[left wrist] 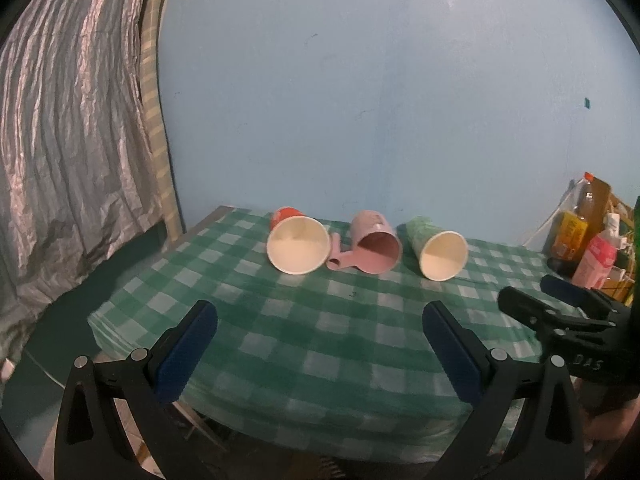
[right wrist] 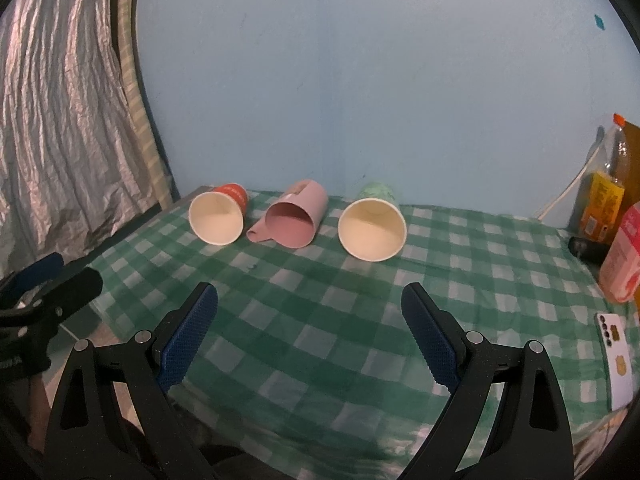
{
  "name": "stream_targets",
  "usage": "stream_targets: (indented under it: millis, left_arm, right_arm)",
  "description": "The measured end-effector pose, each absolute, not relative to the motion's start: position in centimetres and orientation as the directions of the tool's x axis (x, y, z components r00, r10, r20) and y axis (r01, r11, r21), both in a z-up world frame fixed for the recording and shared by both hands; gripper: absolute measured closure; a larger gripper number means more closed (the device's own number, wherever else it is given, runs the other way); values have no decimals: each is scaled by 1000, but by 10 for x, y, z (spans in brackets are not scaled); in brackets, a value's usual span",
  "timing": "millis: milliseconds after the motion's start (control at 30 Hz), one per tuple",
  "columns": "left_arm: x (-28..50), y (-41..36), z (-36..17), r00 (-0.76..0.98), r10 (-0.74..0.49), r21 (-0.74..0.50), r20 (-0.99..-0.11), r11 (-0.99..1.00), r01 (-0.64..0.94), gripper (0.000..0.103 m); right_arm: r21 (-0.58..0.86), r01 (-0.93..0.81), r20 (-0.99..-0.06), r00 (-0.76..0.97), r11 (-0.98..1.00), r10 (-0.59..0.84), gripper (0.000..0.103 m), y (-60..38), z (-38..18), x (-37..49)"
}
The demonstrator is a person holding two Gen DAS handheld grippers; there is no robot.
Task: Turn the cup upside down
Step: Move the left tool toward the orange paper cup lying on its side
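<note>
Three cups lie on their sides in a row at the far edge of the table, mouths toward me: a red paper cup (left wrist: 298, 242) (right wrist: 218, 216), a pink plastic mug with a handle (left wrist: 372, 246) (right wrist: 296, 218), and a green paper cup (left wrist: 438, 248) (right wrist: 374, 226). My left gripper (left wrist: 320, 320) is open and empty, held above the near part of the table, well short of the cups. My right gripper (right wrist: 310, 304) is open and empty too, also short of the cups. Each gripper shows at the edge of the other's view.
The table wears a green checked cloth (left wrist: 320, 340) (right wrist: 360, 320). Bottles and cartons (left wrist: 584, 232) (right wrist: 608, 208) stand at the right end. A white phone (right wrist: 616, 360) lies near the right front edge. A blue wall is behind, a silver curtain (left wrist: 72, 140) to the left.
</note>
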State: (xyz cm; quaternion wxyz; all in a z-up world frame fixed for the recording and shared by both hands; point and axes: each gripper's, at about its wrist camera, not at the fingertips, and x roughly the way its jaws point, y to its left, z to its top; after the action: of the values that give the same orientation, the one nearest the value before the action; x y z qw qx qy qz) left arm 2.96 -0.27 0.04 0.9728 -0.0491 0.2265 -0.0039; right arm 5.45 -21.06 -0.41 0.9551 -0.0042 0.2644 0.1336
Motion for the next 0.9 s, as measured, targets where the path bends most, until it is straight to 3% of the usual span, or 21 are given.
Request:
stream_targets:
  millis: [233, 533, 700, 900]
  left_arm:
    - [58, 8, 17, 884, 18, -27, -467, 999, -35, 0]
    - [106, 18, 36, 846, -41, -66, -532, 998, 7, 0]
    - [135, 25, 45, 829, -31, -68, -559, 998, -8, 0]
    - [178, 40, 52, 794, -54, -128, -606, 991, -30, 0]
  right_arm:
    - [81, -302, -535, 791, 950, 297, 11, -203, 12, 80]
    - [125, -350, -571, 740, 928, 356, 11, -185, 42, 130]
    - [78, -332, -583, 750, 940, 314, 11, -169, 59, 159]
    - [146, -364, -635, 679, 920, 369, 11, -152, 71, 204]
